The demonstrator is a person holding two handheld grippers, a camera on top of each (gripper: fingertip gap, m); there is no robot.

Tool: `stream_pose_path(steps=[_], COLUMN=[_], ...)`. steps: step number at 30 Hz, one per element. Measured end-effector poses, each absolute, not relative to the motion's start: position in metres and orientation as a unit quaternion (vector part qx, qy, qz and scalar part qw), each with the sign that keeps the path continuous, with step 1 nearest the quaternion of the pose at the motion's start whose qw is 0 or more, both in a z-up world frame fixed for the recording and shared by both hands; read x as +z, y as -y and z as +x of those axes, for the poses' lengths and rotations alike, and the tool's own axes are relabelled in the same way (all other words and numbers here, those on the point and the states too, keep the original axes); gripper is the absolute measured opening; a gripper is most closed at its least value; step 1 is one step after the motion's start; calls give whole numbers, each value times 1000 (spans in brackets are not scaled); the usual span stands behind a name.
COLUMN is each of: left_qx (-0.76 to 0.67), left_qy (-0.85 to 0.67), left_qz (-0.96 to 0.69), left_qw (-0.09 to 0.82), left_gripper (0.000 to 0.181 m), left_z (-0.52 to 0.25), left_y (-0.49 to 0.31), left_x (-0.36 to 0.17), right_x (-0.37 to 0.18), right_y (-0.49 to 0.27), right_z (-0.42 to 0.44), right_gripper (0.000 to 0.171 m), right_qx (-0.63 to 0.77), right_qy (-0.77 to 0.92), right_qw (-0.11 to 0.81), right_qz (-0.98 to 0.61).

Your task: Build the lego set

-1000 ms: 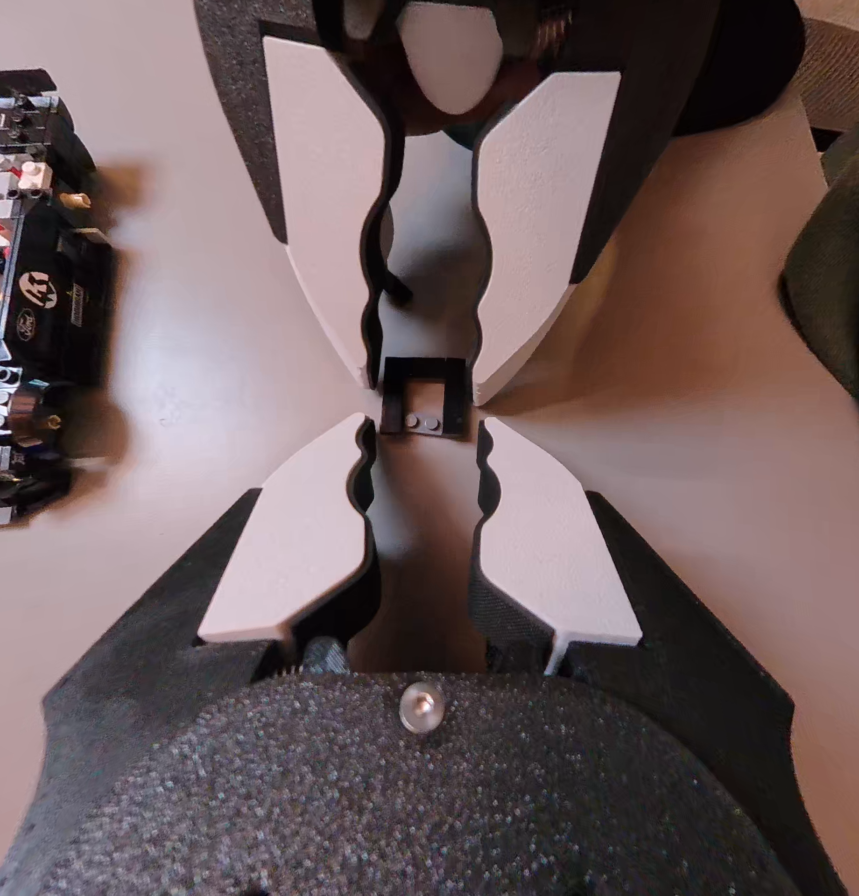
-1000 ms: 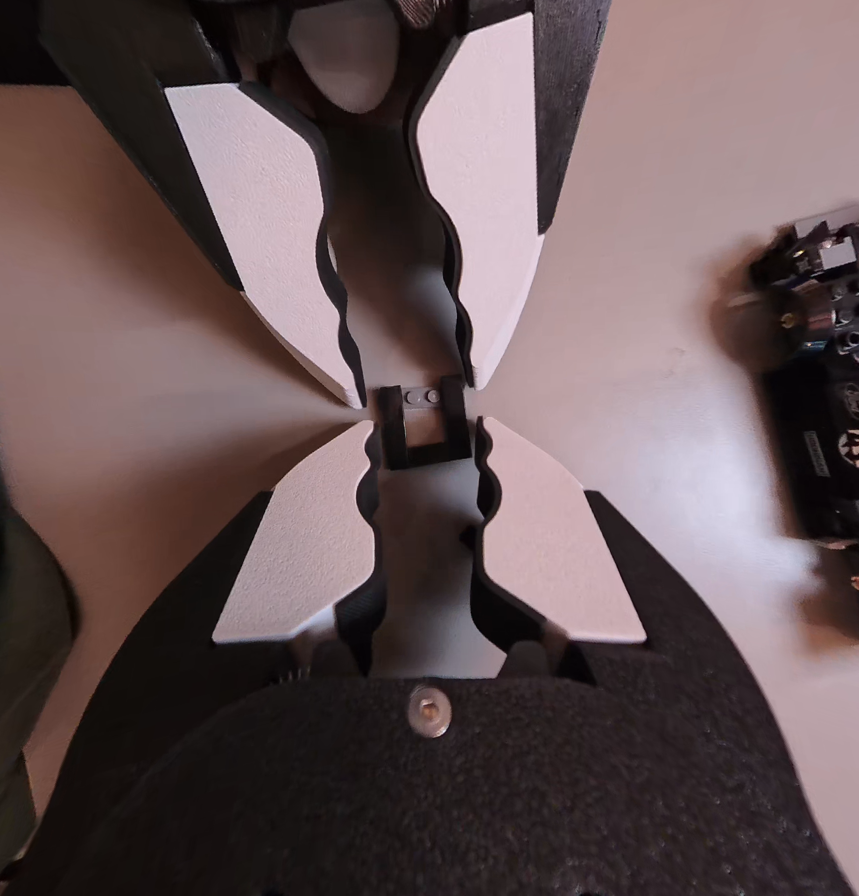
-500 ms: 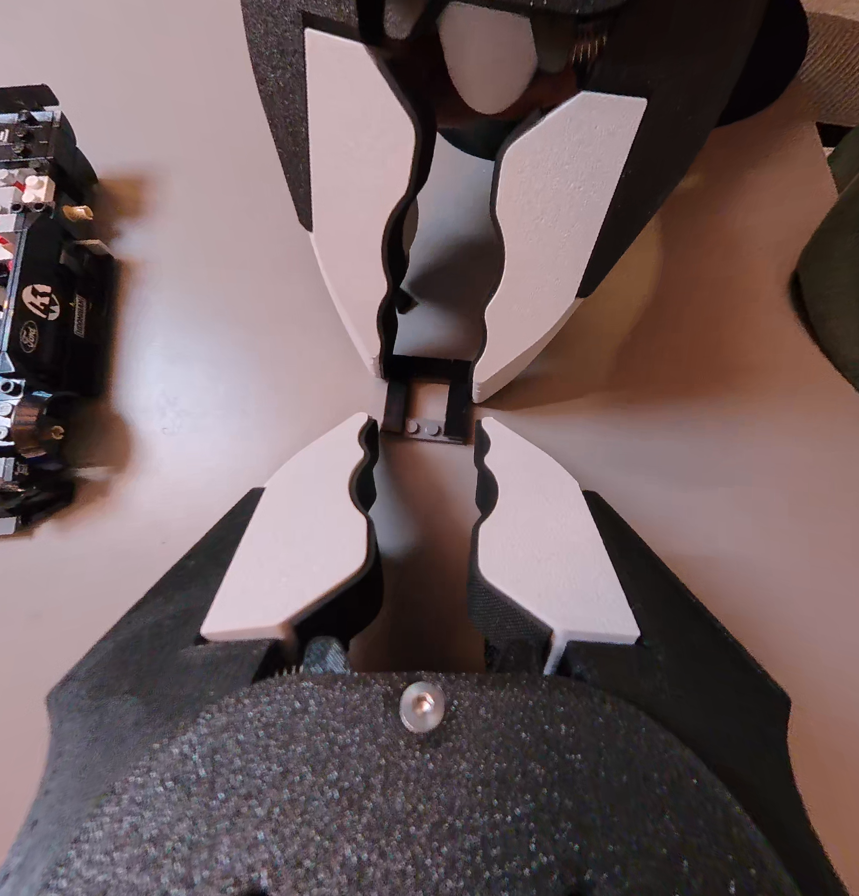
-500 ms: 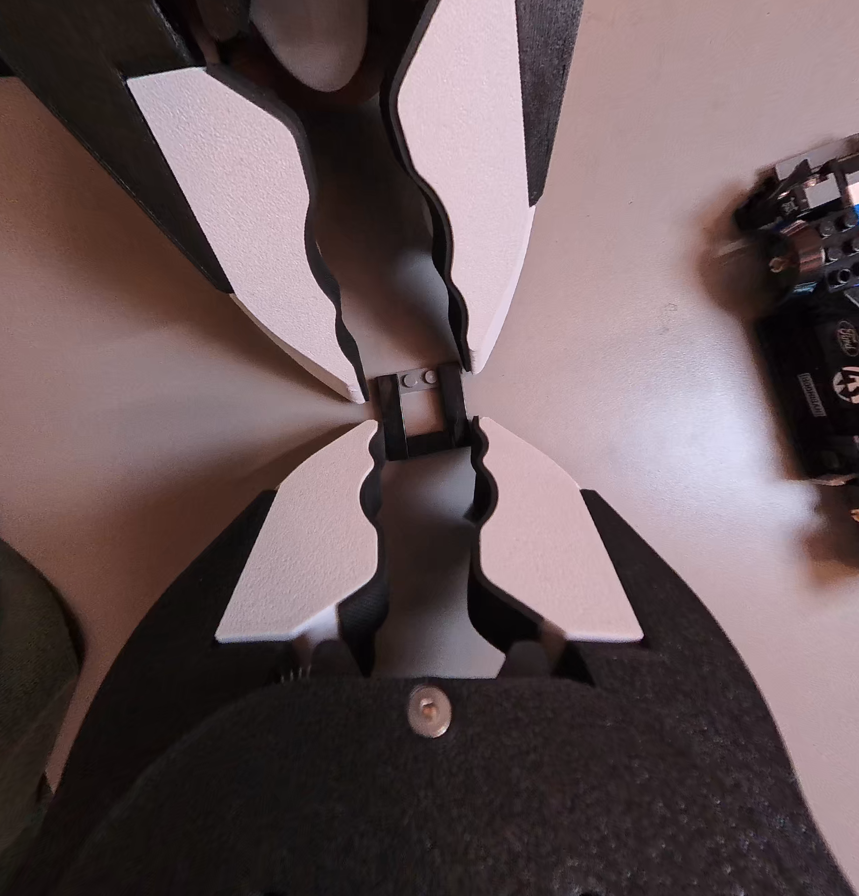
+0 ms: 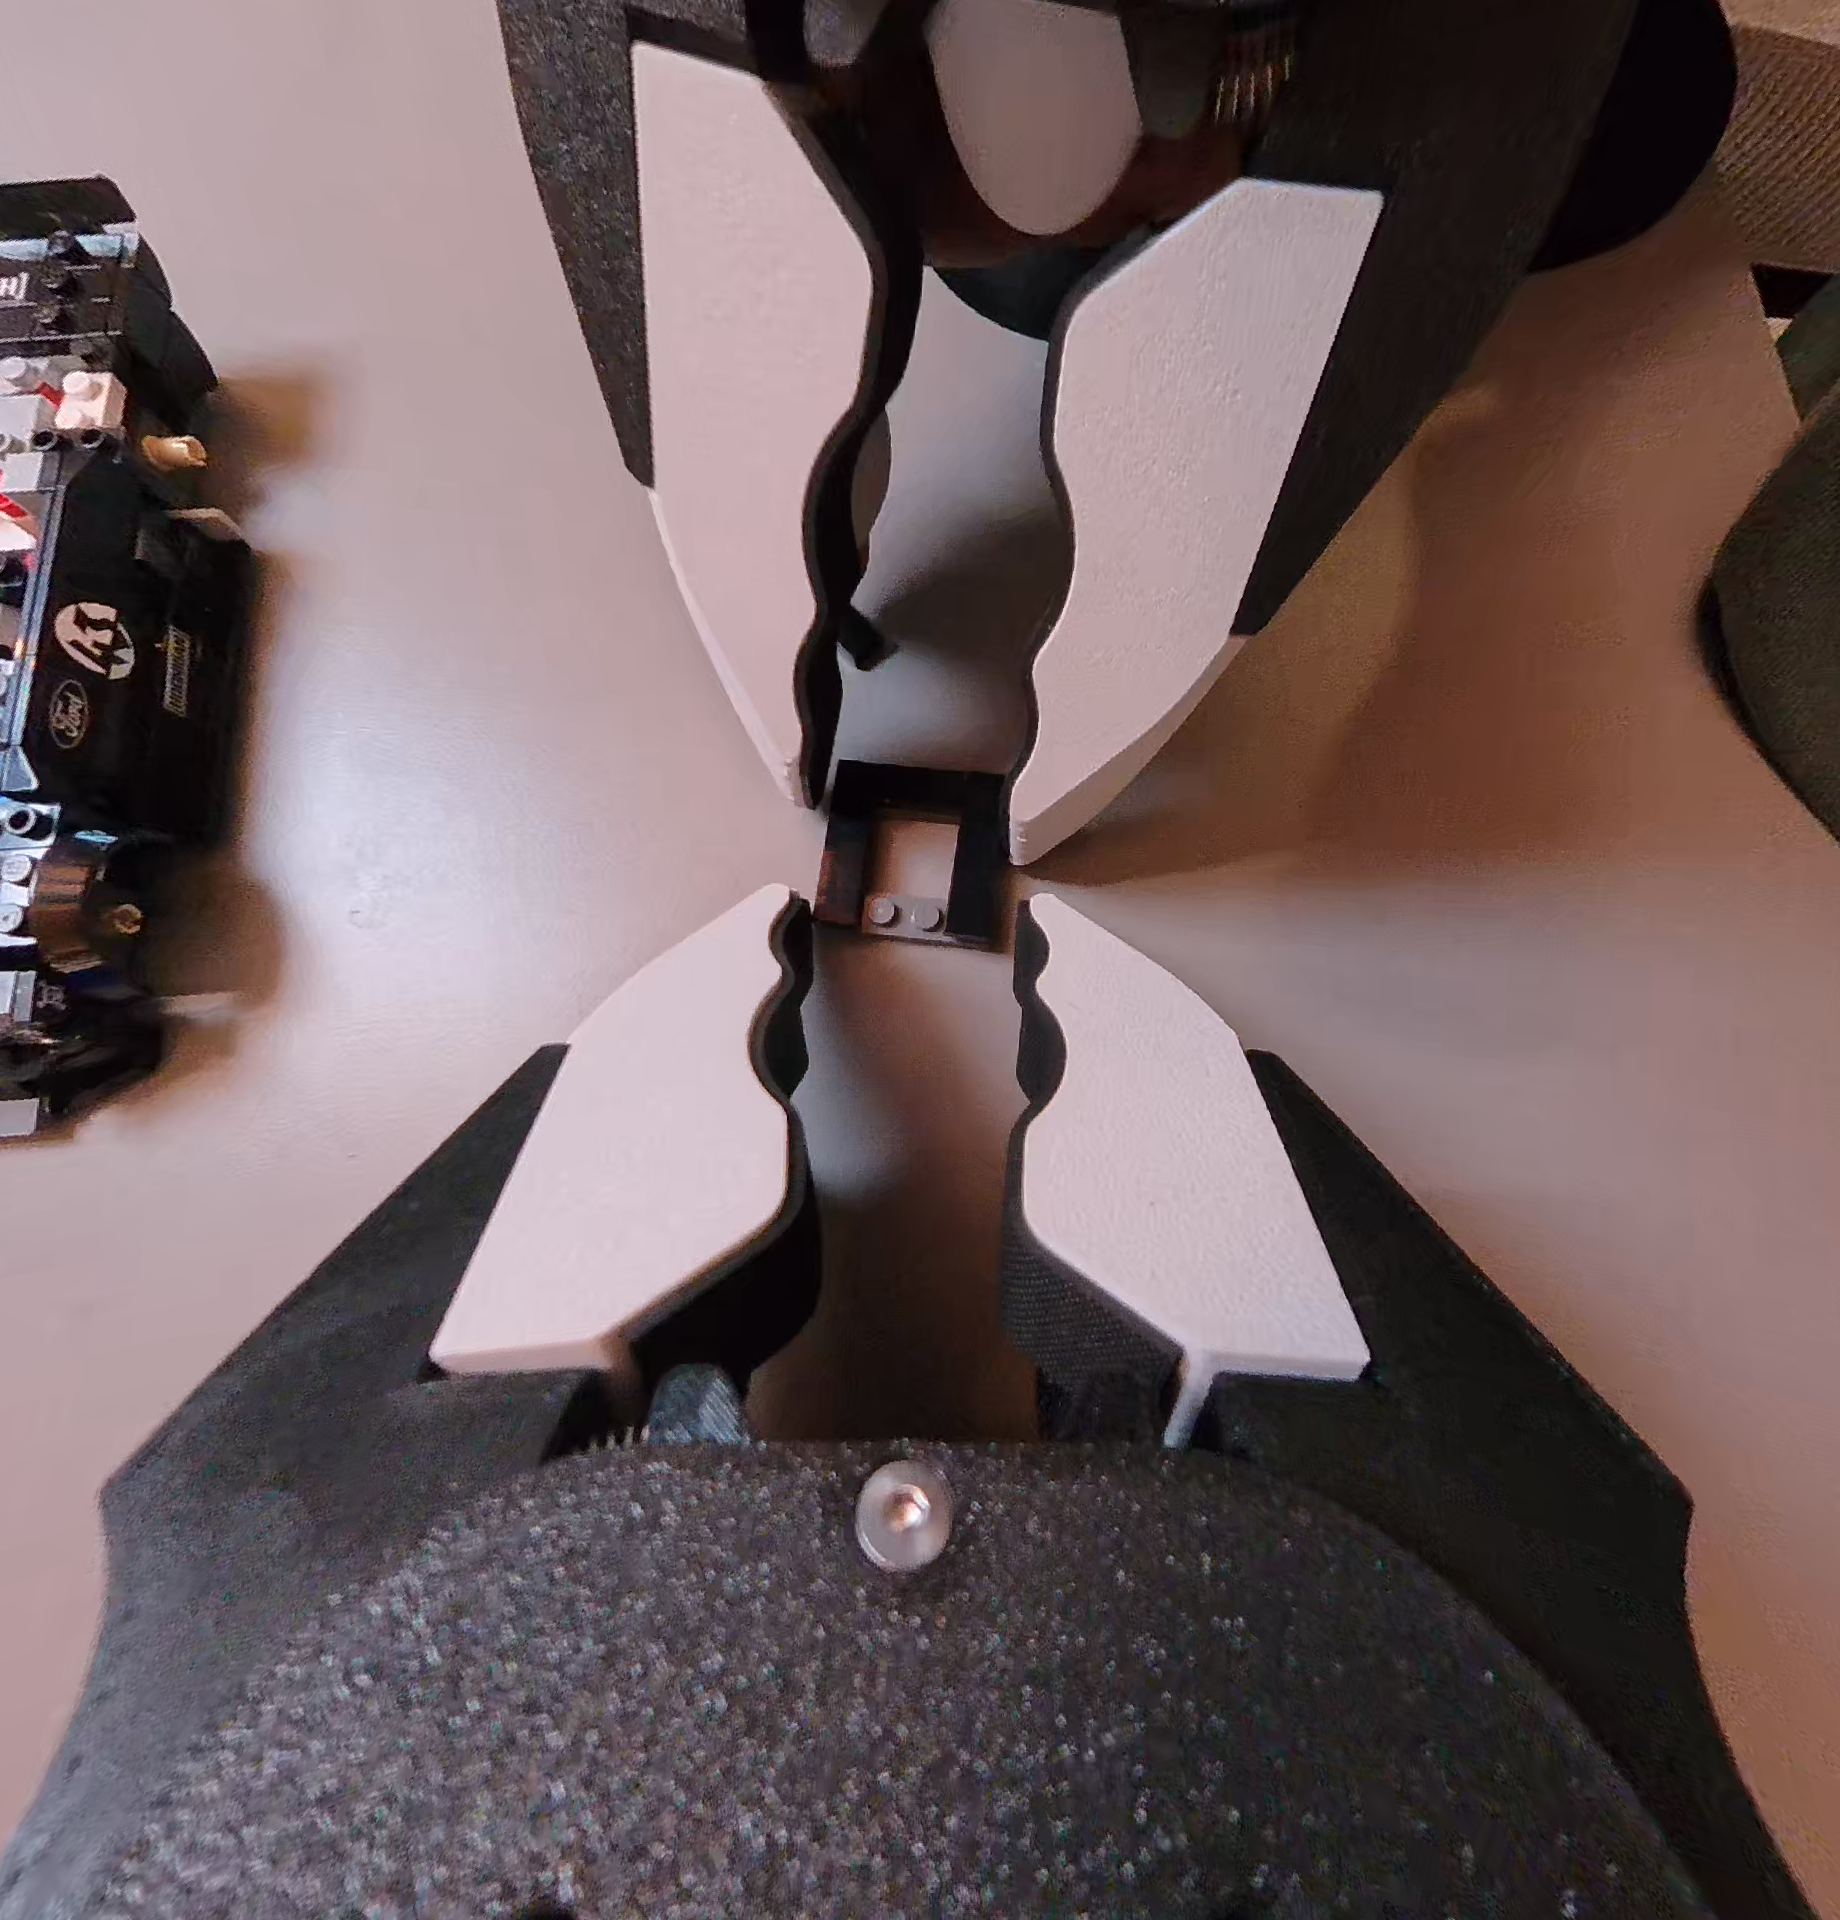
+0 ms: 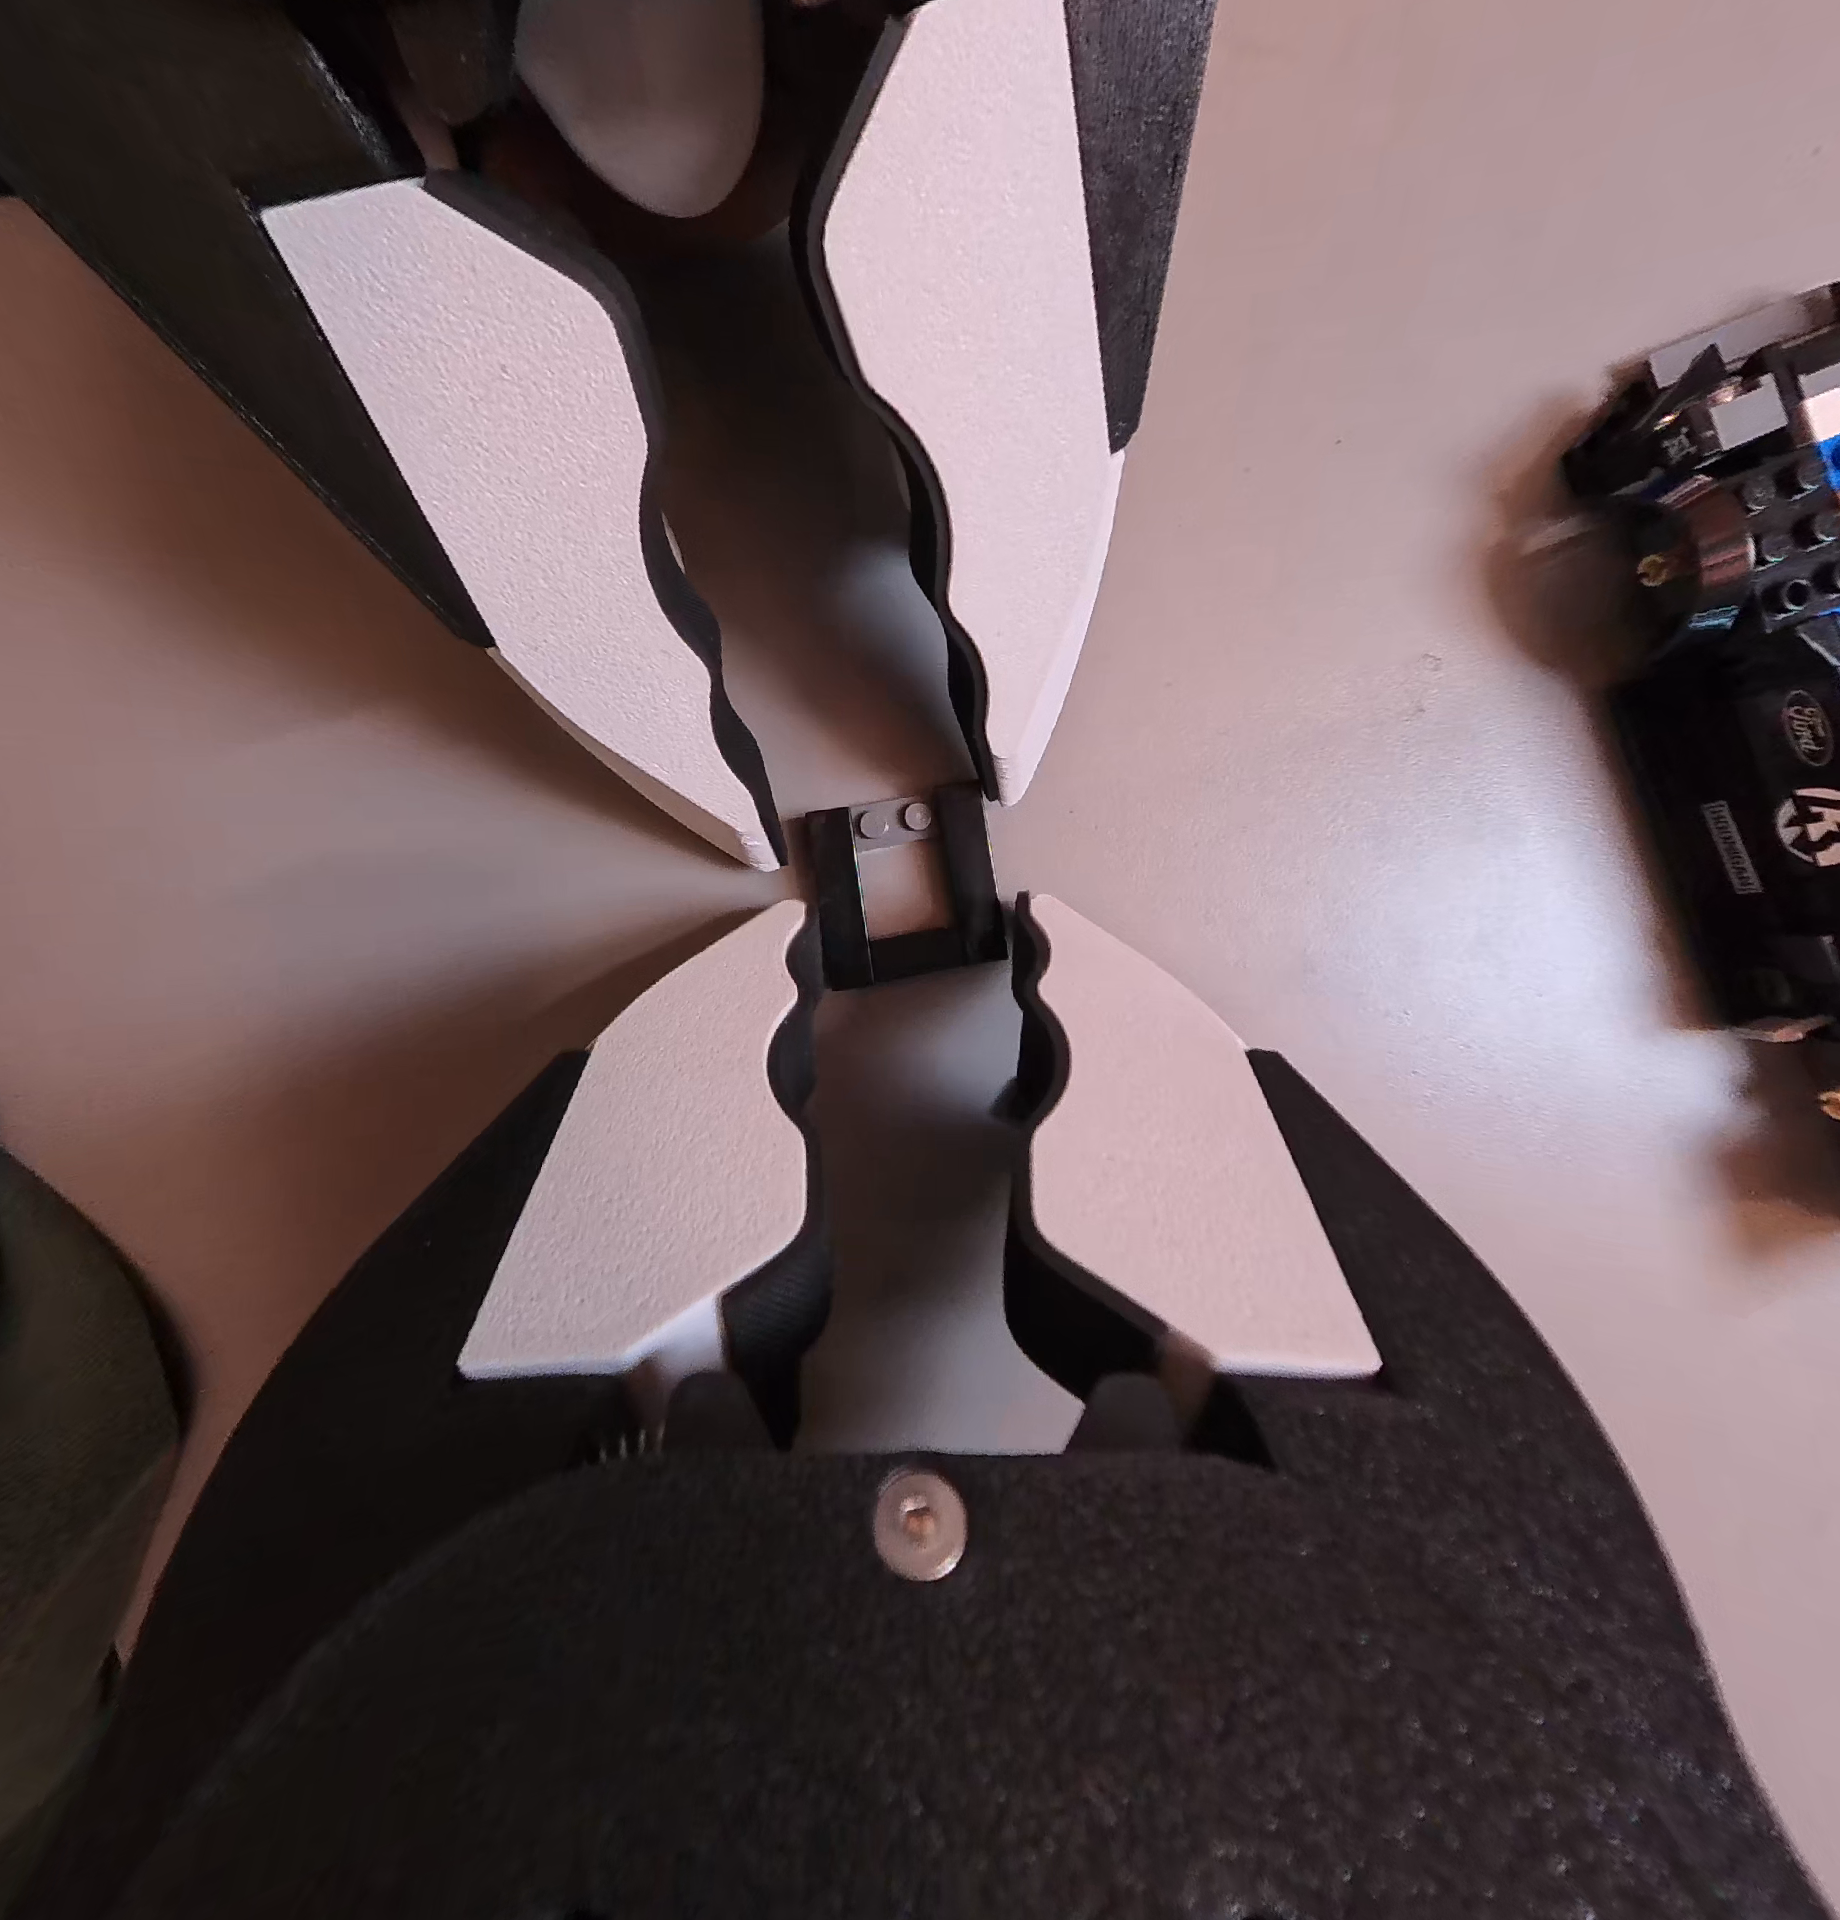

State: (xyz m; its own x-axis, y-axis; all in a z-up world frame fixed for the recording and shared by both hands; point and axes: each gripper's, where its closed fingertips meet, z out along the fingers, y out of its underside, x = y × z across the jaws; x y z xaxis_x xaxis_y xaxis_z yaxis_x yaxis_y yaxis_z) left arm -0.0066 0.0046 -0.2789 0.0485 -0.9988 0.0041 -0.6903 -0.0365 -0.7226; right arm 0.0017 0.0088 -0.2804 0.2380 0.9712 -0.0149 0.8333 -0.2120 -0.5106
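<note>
A small black Lego frame piece (image 5: 911,821) with a grey two-stud plate (image 5: 903,914) on one end hangs above the table between two grippers that meet tip to tip. My left gripper (image 5: 911,902) pinches the end with the grey plate. My right gripper (image 6: 911,909) pinches the opposite black end (image 6: 911,951). Each gripper also shows at the top of the other's view, the right gripper (image 5: 908,821) and the left gripper (image 6: 885,826). The partly built black Lego car (image 5: 95,665) lies on the table at the left edge; in the right wrist view the car (image 6: 1768,769) is at the right edge.
The beige table (image 5: 1415,1039) spreads under both grippers. A dark green fabric mass (image 5: 1820,623) sits at the right edge of the left wrist view, and the same fabric (image 6: 33,1403) shows at the lower left of the right wrist view.
Both grippers keep their hold on the black piece. The right gripper has swung slightly rightward in the left wrist view. The car has drifted upward in the right wrist view.
</note>
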Motion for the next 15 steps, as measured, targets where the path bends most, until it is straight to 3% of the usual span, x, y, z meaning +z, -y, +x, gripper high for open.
stream_pose_path(steps=[15], left_qx=[-255], left_qy=[-631], left_qz=[-674], left_qw=[288], left_gripper=[37], left_z=[-19], left_y=[-7], left_x=[-272], right_x=[-278], right_y=[-9], right_z=[-11], right_gripper=[37], right_qx=[178], right_qy=[618], right_qw=[209], right_qz=[-737])
